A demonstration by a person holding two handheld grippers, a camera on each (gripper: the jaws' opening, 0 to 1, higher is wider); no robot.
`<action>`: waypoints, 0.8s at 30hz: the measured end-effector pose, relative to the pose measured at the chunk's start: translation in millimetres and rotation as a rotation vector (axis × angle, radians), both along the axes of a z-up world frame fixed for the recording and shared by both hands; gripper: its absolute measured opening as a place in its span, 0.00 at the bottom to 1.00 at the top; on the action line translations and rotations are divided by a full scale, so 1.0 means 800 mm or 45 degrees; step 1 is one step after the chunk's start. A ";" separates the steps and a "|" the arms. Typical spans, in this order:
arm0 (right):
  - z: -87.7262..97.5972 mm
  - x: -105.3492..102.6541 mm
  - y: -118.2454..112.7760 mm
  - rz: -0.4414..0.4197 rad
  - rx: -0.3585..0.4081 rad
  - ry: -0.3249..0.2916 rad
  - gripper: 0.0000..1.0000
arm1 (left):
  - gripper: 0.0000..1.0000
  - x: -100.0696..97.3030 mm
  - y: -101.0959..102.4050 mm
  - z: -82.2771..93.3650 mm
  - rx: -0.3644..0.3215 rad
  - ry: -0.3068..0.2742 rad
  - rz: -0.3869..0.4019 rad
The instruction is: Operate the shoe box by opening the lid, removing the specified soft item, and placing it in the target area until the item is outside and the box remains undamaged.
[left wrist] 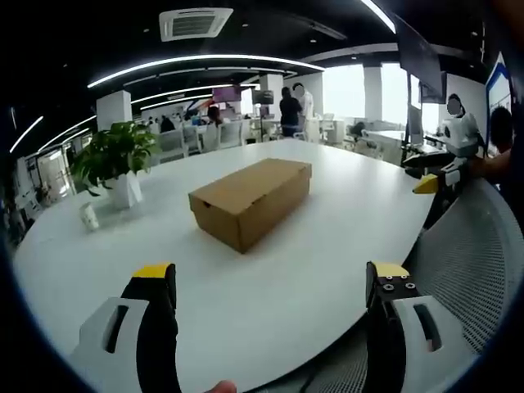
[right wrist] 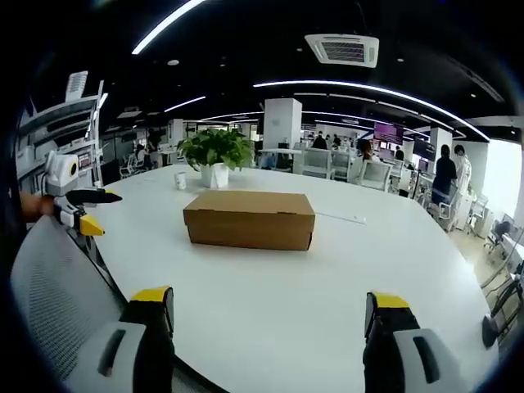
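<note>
The cardboard shoe box (left wrist: pixel 250 201) sits lid shut on the white table (left wrist: pixel 327 270), well ahead of both tongs. Left gripper (left wrist: pixel 270 282) and right gripper (right wrist: pixel 268 309) gape wide, empty. Next: approach, lift the lid gently.

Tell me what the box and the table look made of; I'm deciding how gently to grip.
The box looks like plain brown cardboard: matte, unprinted, with sharp folded edges and a lid seam along its side. The table seems to have a smooth white top, probably laminate or painted board, with a faint sheen from the ceiling lights; its core cannot be told.
</note>
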State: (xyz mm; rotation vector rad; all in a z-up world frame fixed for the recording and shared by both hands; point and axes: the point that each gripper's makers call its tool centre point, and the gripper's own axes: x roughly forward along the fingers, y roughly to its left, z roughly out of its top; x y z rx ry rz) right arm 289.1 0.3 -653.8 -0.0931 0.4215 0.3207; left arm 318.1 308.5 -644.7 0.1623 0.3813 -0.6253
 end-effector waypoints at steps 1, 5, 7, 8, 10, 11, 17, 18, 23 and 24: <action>0.000 0.000 0.000 -0.002 0.001 0.000 0.97 | 0.96 0.000 0.000 0.000 0.000 0.002 -0.002; -0.001 0.000 -0.002 -0.007 0.006 0.002 0.97 | 0.96 -0.001 -0.002 -0.001 0.004 0.003 -0.009; -0.001 0.000 -0.002 -0.008 0.003 0.003 0.97 | 0.96 -0.001 -0.002 -0.001 0.006 0.003 -0.011; -0.001 0.001 -0.003 -0.012 0.005 0.002 0.97 | 0.96 -0.001 -0.002 -0.001 0.006 0.002 -0.011; 0.000 0.001 -0.004 -0.019 0.010 0.001 0.98 | 0.97 0.000 -0.002 0.000 0.004 0.001 -0.008; 0.000 0.001 -0.005 -0.023 0.013 0.002 0.98 | 0.97 0.000 -0.002 0.000 0.001 0.003 -0.007; 0.002 0.000 -0.004 -0.023 0.007 0.004 0.98 | 0.98 -0.001 -0.002 -0.003 -0.003 0.022 -0.013; 0.001 0.000 -0.004 -0.023 0.009 0.010 0.98 | 0.98 -0.002 -0.003 -0.004 0.003 0.030 -0.019; 0.001 0.000 -0.004 -0.021 -0.001 0.016 0.98 | 0.99 -0.002 -0.003 -0.004 -0.009 0.041 -0.017; 0.001 0.000 -0.005 -0.021 -0.003 0.017 0.98 | 0.99 -0.002 -0.002 -0.004 -0.012 0.043 -0.015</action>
